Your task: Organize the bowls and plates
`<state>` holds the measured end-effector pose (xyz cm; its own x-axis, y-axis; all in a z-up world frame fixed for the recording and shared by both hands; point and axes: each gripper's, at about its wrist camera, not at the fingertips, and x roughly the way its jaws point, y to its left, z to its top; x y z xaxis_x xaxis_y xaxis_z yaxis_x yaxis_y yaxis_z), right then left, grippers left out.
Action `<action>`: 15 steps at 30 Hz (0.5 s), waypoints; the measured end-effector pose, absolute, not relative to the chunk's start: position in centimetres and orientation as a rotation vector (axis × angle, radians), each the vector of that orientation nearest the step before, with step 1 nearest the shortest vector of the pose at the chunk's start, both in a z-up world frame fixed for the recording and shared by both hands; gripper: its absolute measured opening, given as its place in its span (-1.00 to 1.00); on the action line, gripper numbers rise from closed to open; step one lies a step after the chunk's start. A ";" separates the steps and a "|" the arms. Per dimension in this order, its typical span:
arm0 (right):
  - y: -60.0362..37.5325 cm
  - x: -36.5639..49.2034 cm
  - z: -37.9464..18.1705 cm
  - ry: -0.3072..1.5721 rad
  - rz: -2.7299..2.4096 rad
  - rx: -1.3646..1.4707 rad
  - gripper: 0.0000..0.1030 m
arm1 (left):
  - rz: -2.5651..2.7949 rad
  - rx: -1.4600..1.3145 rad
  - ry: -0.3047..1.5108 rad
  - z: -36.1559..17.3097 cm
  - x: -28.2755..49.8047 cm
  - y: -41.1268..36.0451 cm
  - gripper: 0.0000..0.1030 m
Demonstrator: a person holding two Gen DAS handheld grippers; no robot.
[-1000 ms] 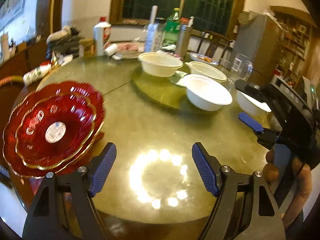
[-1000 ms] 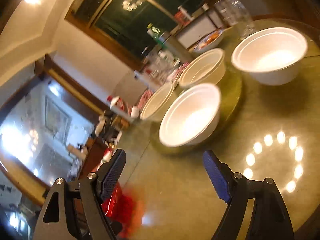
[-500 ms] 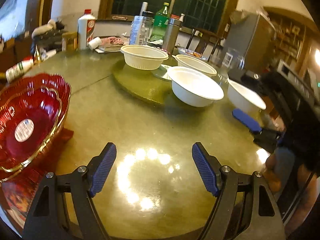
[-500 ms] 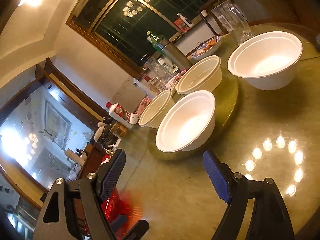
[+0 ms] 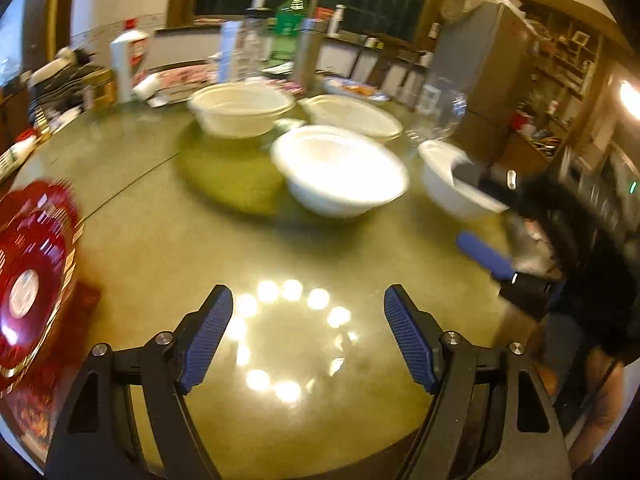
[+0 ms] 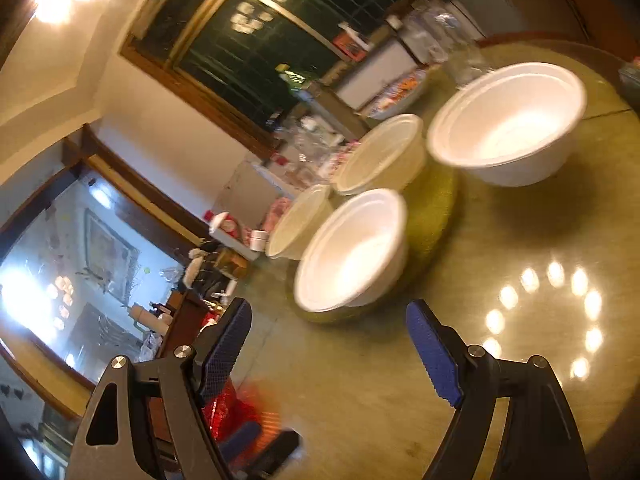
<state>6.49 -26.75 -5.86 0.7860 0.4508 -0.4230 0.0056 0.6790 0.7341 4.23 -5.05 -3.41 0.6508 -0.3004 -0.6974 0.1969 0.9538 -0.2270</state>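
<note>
Both grippers, left gripper [image 5: 308, 336] and right gripper [image 6: 328, 352], gape wide and empty, angled down over the round green table [image 5: 168, 240]. We note white foam bowls [image 5: 340, 176] mid-table; only the left view shows the red scalloped glass plates [image 5: 32, 276] clearly.

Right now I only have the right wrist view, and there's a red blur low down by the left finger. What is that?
Observer: The left wrist view shows red plates with gold rims, at the edge of the table, left of the bowls.
Operator: Is the left gripper carrying anything?
Observer: No. The left gripper is open, with only bare table between its pads.
Operator: How near is the right gripper to a bowl?
Observer: The right gripper is open beside the rightmost white bowl. One finger overlaps its rim in the picture; I cannot tell whether it touches.
</note>
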 end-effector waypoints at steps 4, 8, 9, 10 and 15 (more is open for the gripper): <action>-33.8 5.5 -4.6 0.635 0.157 0.868 0.60 | -0.367 -0.234 0.869 -1.3 7.3 -8.6 0.52; -38.8 6.0 -4.0 0.660 0.071 0.894 0.60 | -0.415 -0.256 0.938 -0.9 11.0 -14.2 0.52; -40.0 6.4 -4.0 0.672 0.055 0.900 0.60 | -0.424 -0.266 0.965 -1.0 12.0 -15.4 0.52; -40.8 6.8 -4.2 0.685 0.041 0.901 0.60 | -0.430 -0.272 0.996 -1.2 13.1 -16.6 0.52; -44.5 9.9 -5.9 0.775 -0.003 0.929 0.56 | -0.414 -0.289 1.066 -2.1 16.2 -20.3 0.52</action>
<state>9.90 -44.49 -5.93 0.7347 0.3158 -0.6005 0.3205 0.6185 0.7174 16.16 -20.32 -2.10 0.4182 -0.4615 -0.7824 0.1876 0.8866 -0.4227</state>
